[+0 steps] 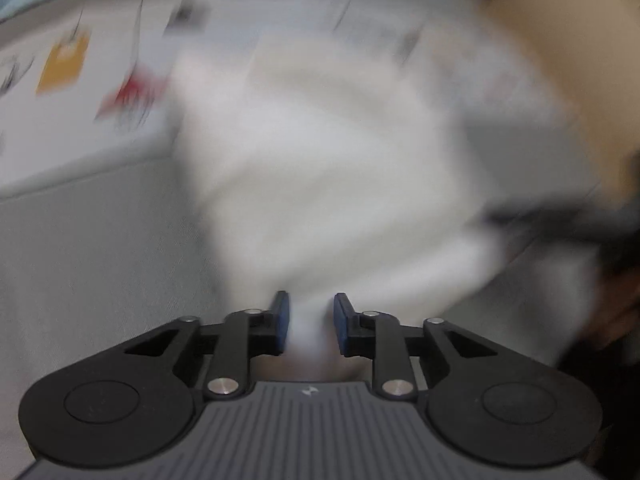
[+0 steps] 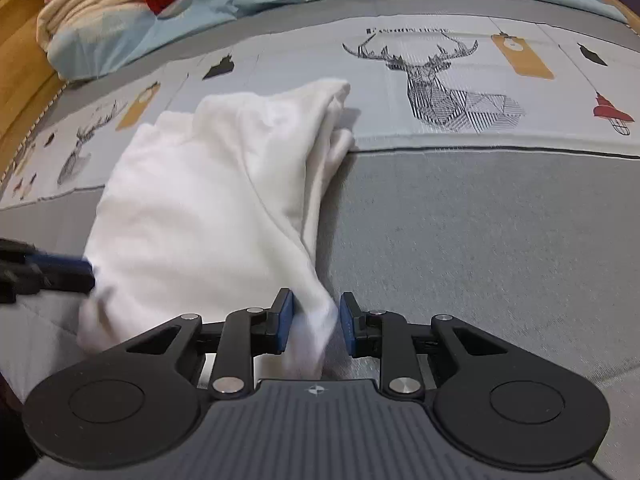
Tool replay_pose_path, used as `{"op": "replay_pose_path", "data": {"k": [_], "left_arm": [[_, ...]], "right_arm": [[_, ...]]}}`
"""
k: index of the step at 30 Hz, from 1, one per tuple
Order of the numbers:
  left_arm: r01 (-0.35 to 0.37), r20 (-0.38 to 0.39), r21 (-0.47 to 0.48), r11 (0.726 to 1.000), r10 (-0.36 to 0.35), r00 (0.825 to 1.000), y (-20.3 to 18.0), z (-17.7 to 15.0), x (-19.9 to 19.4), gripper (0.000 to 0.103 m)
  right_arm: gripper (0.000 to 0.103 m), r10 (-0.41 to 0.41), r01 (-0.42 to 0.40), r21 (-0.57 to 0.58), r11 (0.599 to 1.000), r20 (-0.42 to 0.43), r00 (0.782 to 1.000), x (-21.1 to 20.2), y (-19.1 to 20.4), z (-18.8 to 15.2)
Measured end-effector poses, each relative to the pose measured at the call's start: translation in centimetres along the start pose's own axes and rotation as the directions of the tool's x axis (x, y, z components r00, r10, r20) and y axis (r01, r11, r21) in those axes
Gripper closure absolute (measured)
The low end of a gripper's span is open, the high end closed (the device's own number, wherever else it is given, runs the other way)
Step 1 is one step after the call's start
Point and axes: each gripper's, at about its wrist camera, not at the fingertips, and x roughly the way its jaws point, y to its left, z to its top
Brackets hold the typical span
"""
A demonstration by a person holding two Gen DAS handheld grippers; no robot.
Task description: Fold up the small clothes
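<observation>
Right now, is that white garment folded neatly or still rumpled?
Partly folded, still rumpled: the white garment lies doubled lengthwise on the bedspread, with bunched layers at its far end and its near edge lifted.

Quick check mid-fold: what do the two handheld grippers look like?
Both match: the left gripper and right gripper have black linkage arms, silver pivot pins, blue-padded fingers, and a ribbed dark grey body with a small logo. No cables or sleeves visible.

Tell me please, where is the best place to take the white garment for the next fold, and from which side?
Probably the two near corners of the white garment, approached from the near edge. It lies lengthwise away from the grippers on the bedspread, near end bunched and lifted. The right gripper already has one corner between its fingers; the left gripper the other.
</observation>
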Motion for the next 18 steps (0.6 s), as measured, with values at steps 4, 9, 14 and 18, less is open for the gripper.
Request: {"op": "replay_pose_path", "data": {"k": [4,9,14,18], "left_arm": [[-0.097,0.073,0.124,0.988,0.089,0.993,-2.9,-1.7,-2.4,0.075],[-0.201,0.327,0.012,0.980,0.186,0.927,-4.9,-5.4,-9.4,0.034],[-0.253,0.523,-0.119,0.960,0.277,0.806,-8.8,-9.7,-15.7,0.031],[-0.221,0.559,-0.219,0.951,0.307,0.770,-11.1,-12.9,-17.9,0.028]], "right_arm": [[0.059,-0.072,0.072,-0.007,0.997,-0.040,0.997,-1.2,0.3,-0.7],[0.054,-0.079,0.085,-0.031,0.996,0.164,0.983,-8.5,1.8,-1.5],[0.033,-0.047,0.062,-0.029,0.998,0.366,0.930,-16.1,3.1,-5.1],[0.026,-0.038,0.053,-0.017,0.998,0.470,0.882,-19.5,4.8,-8.4]]}}
